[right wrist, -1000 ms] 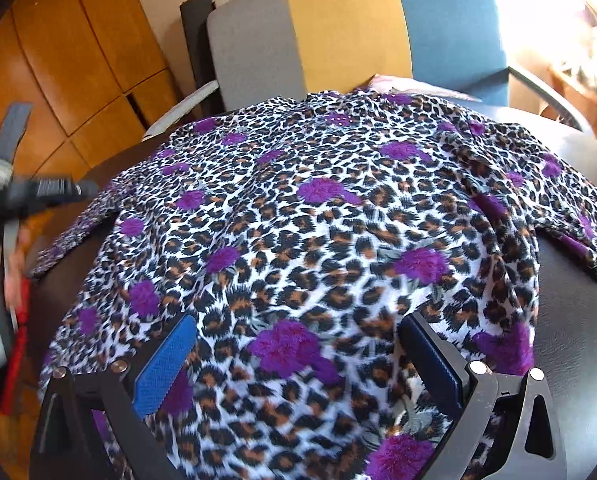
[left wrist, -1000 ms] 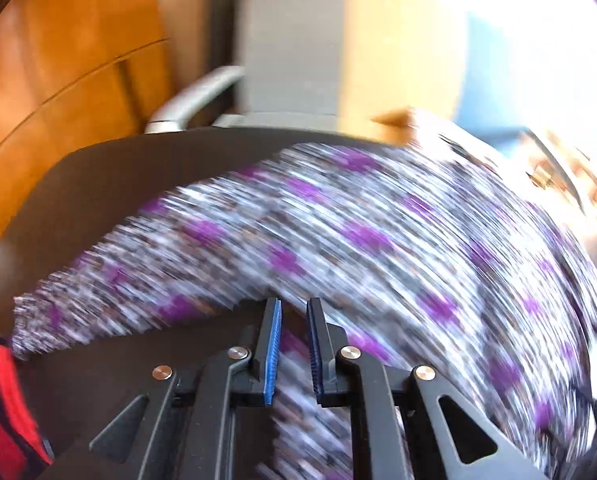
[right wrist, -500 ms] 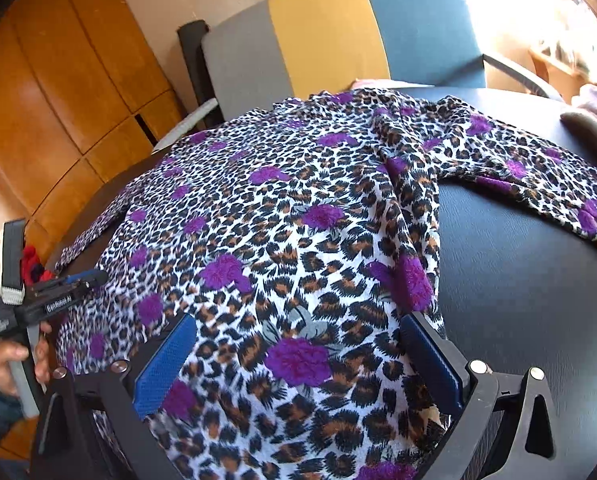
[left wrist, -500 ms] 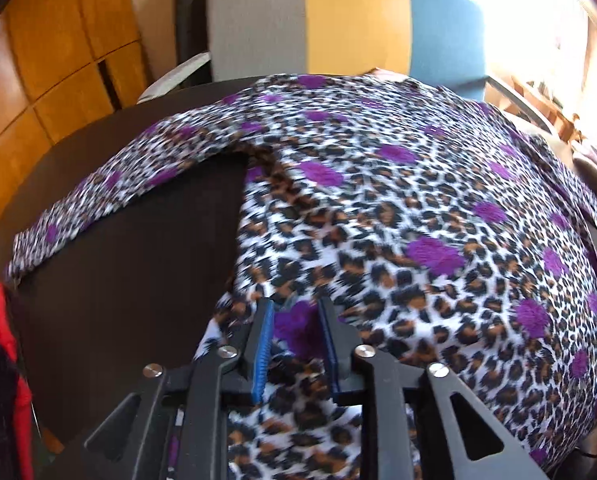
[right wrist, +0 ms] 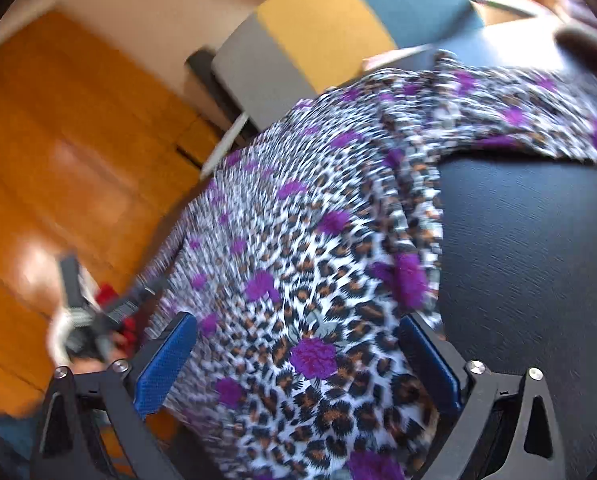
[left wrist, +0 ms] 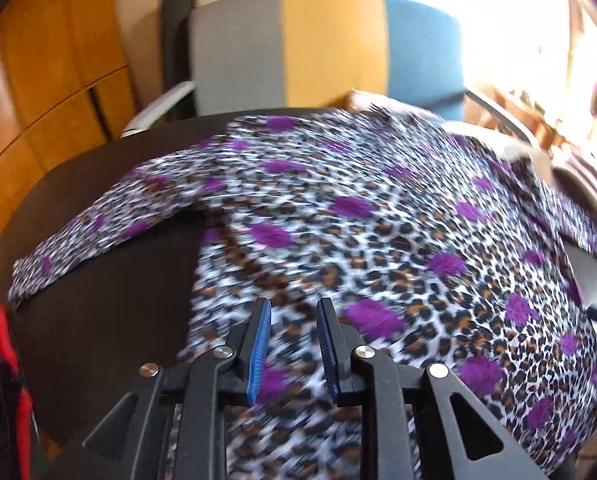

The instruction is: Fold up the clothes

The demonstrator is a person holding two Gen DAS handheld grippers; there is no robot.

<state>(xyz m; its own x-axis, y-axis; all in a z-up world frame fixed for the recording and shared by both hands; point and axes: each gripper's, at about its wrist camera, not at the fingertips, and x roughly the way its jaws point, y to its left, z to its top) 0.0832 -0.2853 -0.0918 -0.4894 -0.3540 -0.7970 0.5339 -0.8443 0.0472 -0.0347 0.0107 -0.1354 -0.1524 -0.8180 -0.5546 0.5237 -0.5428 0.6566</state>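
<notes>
Since the earlier frames both wrist views have swept sideways over the garment: the left view has travelled off the bare table near the sleeve onto the body of the cloth, and the right view has rolled, so the chair now tilts across its top. The leopard-print blouse with purple flower patches (left wrist: 378, 240) lies spread flat on the dark round table (left wrist: 110, 312), its long axis running from the near hem away toward the grey, yellow and blue chair (left wrist: 330, 48), one sleeve reaching left and the other right. The left gripper (left wrist: 292, 344) hovers over the near left part of the hem, its blue pads a narrow gap apart and closing slightly; patterned fabric shows between them, but no pinch is evident. The right gripper (right wrist: 298, 360) stands wide open, straddling the near right part of the cloth and holding nothing. The blouse's right side edge (right wrist: 418, 248) lies just inside the right-hand finger. Judgement: each gripper is nearest its own hem corner, so the coming grasp likely takes the hem and carries it away toward the collar.
</notes>
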